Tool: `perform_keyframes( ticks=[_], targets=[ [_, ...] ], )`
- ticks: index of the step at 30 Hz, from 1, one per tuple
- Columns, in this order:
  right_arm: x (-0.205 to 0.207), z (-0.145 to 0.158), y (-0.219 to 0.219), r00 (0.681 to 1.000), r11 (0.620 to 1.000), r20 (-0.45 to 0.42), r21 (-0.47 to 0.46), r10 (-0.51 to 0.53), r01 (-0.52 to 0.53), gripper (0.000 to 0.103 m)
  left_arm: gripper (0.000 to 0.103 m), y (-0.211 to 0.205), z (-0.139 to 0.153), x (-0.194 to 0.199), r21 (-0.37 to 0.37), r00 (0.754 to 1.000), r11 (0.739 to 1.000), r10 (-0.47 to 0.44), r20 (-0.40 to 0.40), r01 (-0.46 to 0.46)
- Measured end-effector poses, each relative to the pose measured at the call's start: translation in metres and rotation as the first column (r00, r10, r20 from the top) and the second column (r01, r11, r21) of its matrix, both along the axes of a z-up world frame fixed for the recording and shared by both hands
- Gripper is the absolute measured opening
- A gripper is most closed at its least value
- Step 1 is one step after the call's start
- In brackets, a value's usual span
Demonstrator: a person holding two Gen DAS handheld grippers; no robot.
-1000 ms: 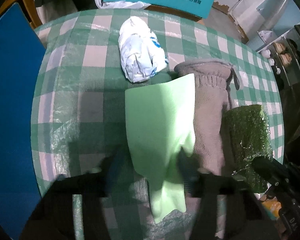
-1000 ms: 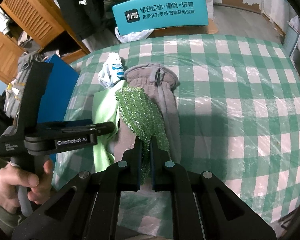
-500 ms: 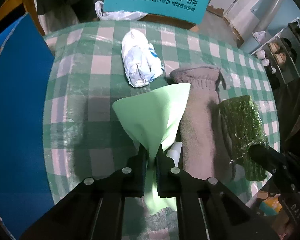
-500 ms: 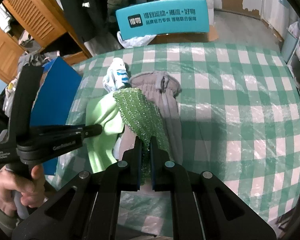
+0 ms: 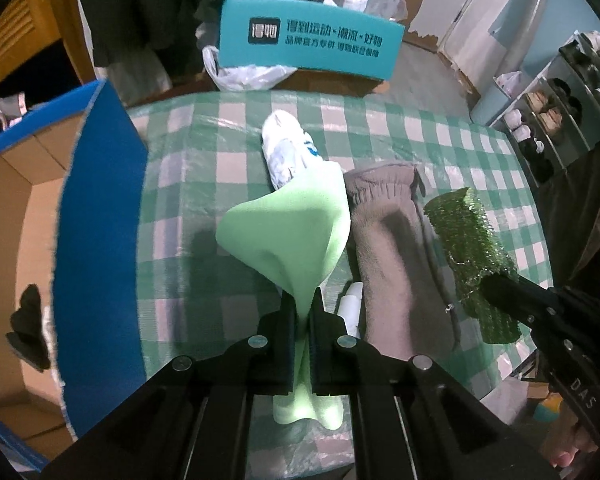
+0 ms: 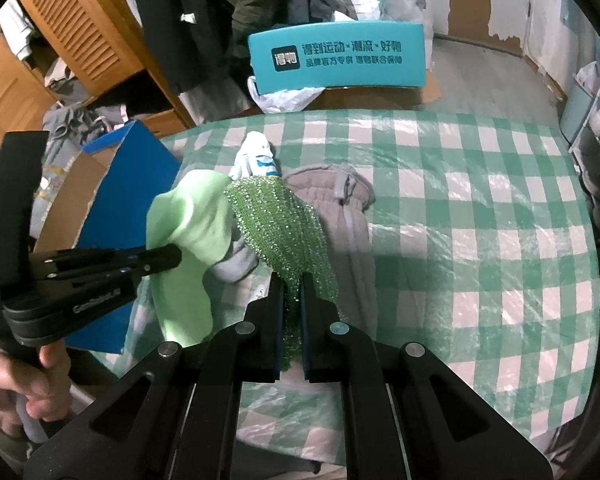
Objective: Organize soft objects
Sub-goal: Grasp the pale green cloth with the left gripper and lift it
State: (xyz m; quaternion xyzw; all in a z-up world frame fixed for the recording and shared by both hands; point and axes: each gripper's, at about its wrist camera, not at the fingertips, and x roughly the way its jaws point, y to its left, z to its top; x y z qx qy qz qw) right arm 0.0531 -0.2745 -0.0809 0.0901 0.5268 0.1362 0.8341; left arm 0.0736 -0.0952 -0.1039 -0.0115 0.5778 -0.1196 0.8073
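Note:
My left gripper (image 5: 303, 304) is shut on a light green cloth (image 5: 296, 232) and holds it above the checked table; the cloth also shows in the right wrist view (image 6: 192, 220). My right gripper (image 6: 291, 292) is shut on a glittery dark green scrub cloth (image 6: 284, 228), seen in the left wrist view (image 5: 468, 256) at the right. A grey glove (image 5: 396, 248) lies flat on the table between them. A crumpled white and blue item (image 5: 286, 152) lies beyond the green cloth.
An open cardboard box with a blue flap (image 5: 100, 240) stands off the table's left edge. A teal printed box (image 5: 312, 44) sits behind the table's far edge. A shoe rack (image 5: 560, 104) stands at the right. The green checked tablecloth (image 6: 480, 240) stretches to the right.
My left gripper has closed on the light green cloth and lifted it off the table, bunching it. Both grippers have risen and drawn back; the right one still holds the scrub cloth.

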Motion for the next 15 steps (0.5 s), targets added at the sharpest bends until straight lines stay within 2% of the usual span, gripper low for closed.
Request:
perform_keyframes(
  ticks=[15],
  targets=[
    [-0.002, 0.029, 0.023, 0.998, 1.0, 0.052, -0.008, 0.025, -0.025, 0.006, 0.005, 0.028, 0.038, -0.021, 0.011, 0.995, 1.0, 0.023, 0.094, -0.024]
  ],
)
